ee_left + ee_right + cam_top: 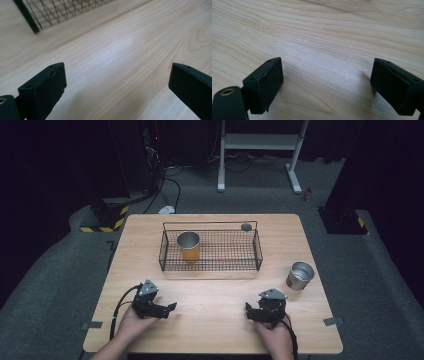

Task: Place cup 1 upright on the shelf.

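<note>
A black wire basket (257, 251) stands at the middle back of the wooden table (215, 290); a metal cup with an orange body (188, 245) stands upright inside its left part. A second metal cup (300, 275) stands on the table at the right, outside the basket. My left gripper (167, 310) rests low at the front left, held by a hand, and is open with nothing between its jaws. My right gripper (248, 311) sits at the front right, also open and empty. The left gripper view looks over bare wood toward the basket's corner (30, 20).
A small dark round object (246, 226) lies near the basket's back right corner. Beyond the table are grey carpet, a white metal stand (260, 145), cables and yellow-black striped bases (102, 222). Bare wood lies between the grippers and the basket.
</note>
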{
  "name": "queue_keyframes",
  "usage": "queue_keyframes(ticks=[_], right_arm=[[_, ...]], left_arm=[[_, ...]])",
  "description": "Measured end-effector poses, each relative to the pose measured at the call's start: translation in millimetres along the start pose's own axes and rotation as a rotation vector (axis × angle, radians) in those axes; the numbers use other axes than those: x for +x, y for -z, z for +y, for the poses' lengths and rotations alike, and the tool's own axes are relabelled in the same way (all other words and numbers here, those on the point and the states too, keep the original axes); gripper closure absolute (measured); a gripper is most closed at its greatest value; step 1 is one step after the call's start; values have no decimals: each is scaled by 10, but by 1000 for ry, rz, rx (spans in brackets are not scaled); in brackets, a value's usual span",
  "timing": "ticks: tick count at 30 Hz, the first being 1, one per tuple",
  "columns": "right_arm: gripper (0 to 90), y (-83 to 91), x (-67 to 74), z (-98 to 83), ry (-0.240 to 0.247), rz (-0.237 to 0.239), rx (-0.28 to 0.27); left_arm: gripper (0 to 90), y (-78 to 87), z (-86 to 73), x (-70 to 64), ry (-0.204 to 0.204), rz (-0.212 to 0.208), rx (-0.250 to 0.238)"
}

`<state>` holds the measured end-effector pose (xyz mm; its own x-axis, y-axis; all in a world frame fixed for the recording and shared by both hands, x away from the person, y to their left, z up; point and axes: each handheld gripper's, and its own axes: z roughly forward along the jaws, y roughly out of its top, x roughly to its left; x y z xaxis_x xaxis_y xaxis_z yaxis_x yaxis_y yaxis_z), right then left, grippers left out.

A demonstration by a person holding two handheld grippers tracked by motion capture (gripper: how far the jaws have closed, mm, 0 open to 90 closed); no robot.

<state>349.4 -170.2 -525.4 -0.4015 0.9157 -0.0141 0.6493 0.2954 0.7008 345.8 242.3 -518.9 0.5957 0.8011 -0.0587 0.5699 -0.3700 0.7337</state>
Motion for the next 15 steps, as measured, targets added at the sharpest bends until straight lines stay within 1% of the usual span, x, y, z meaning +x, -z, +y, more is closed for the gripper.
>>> queue_keyframes(ticks=[1,2,3,5,6,9,13,15], right_arm=[[110,0,0,0,0,0,0],[110,0,0,0,0,0,0],[108,0,0,0,0,0,0],[106,-1,-3,0,2,6,2],[105,0,-2,0,-2,8,1],[105,1,-3,0,-1,9,3],[105,2,-4,0,1,10,3],[105,6,-2,-5,5,14,2]], left_arm=[[24,-11,-38,-4,-4,8,8],[26,-20,-74,-6,-6,29,14],[36,-20,-91,-1,8,42,26],[67,4,-103,1,35,43,20],[88,8,-113,-7,37,45,13],[86,-10,-137,-69,-19,86,18],[49,-21,-137,-90,0,104,20],[44,-24,-137,-116,15,124,19]])
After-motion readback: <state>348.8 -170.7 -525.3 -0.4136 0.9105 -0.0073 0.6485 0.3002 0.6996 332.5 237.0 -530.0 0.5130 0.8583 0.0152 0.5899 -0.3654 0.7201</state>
